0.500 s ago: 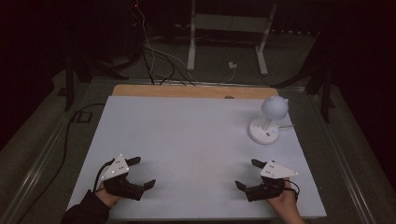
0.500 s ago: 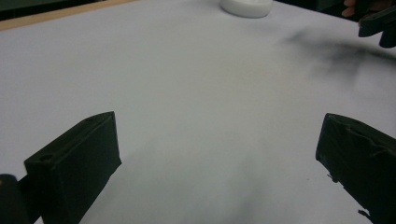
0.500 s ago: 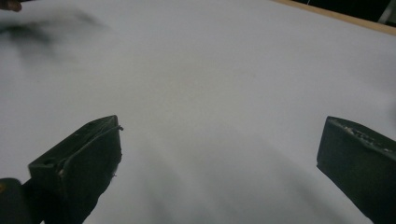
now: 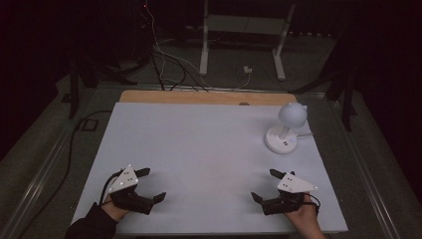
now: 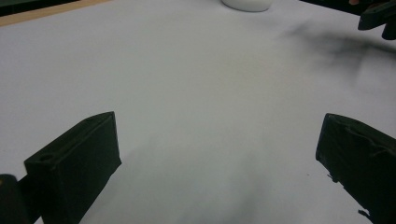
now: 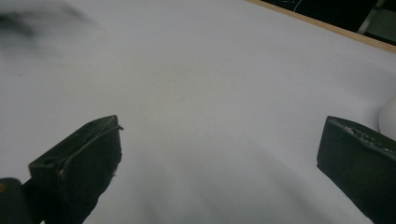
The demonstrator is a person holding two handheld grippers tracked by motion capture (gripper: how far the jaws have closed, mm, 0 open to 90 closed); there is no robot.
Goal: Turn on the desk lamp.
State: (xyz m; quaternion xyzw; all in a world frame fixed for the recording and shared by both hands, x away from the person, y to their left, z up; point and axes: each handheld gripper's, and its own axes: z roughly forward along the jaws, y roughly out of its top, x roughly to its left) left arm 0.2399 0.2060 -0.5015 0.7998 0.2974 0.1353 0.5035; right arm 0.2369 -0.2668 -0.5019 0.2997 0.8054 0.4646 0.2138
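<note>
A white desk lamp [image 4: 285, 128] with a round head and a round base stands at the far right of the white table [image 4: 209, 144]. My left gripper [image 4: 152, 185] rests near the front left edge, open, with nothing between its jaws [image 5: 217, 163]. My right gripper [image 4: 265, 185] rests near the front right edge, open and empty too [image 6: 219, 163]. In the left gripper view the lamp's base [image 5: 246, 4] shows at the top and the other gripper [image 5: 379, 18] at the top right. In the right gripper view a white curve of the lamp's base [image 6: 387, 116] sits at the right edge.
A wooden strip [image 4: 199, 97] runs along the table's far edge. Behind it lie cables [image 4: 169, 64] and a white stand [image 4: 244, 30] on a dark floor. A cable [image 4: 74, 149] trails off the table's left side.
</note>
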